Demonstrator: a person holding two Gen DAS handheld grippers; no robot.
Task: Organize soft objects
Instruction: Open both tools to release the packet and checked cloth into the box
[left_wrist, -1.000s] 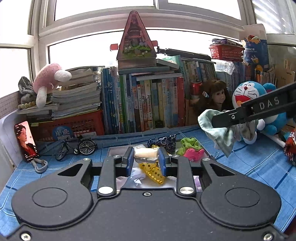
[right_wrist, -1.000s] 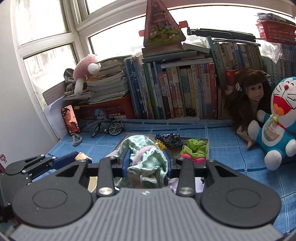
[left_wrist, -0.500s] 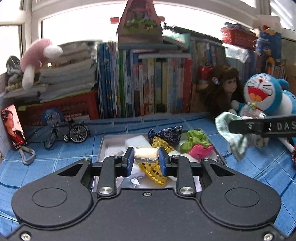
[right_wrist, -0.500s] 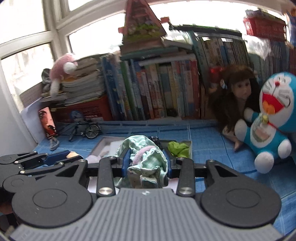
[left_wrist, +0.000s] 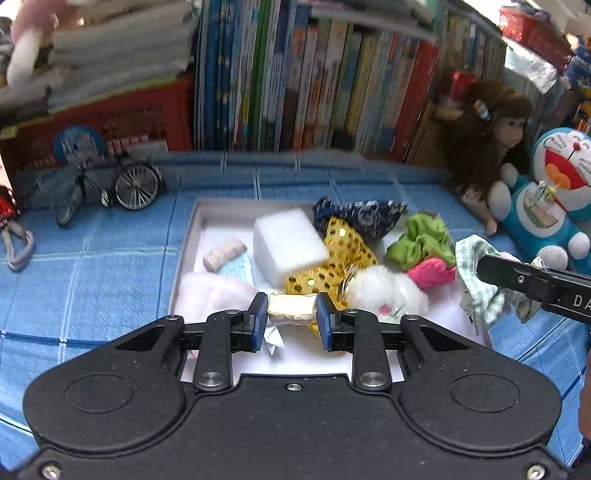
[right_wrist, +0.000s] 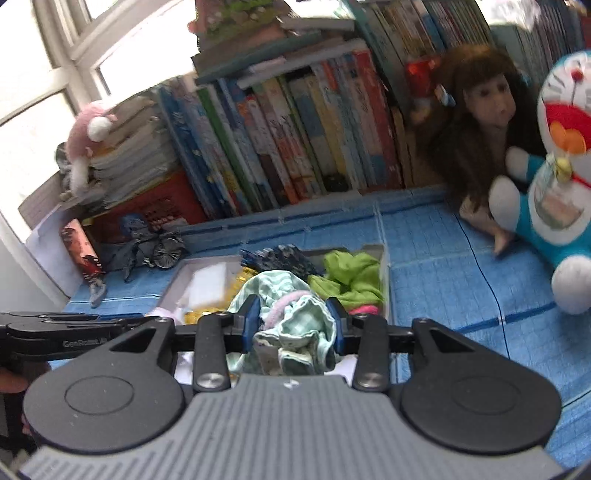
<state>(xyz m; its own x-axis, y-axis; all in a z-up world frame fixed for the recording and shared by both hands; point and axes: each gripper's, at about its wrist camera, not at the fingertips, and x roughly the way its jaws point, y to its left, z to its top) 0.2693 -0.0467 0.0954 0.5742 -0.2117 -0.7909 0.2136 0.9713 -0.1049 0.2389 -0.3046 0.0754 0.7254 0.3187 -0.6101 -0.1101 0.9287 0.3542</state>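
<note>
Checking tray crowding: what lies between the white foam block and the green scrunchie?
In the left wrist view, the gold sequined pouch lies between the white foam block and green scrunchie.

The near edge of the tray (left_wrist: 192, 236) lies hidden behind the left gripper (left_wrist: 291, 320), whose body fills the lower frame. The stacked papers (left_wrist: 110, 48) at top left are smeared by blur. The Doraemon plush (left_wrist: 546, 206) is cut by the right edge. In the right wrist view, the checked cloth (right_wrist: 295, 325) hides the tray's middle.
</note>
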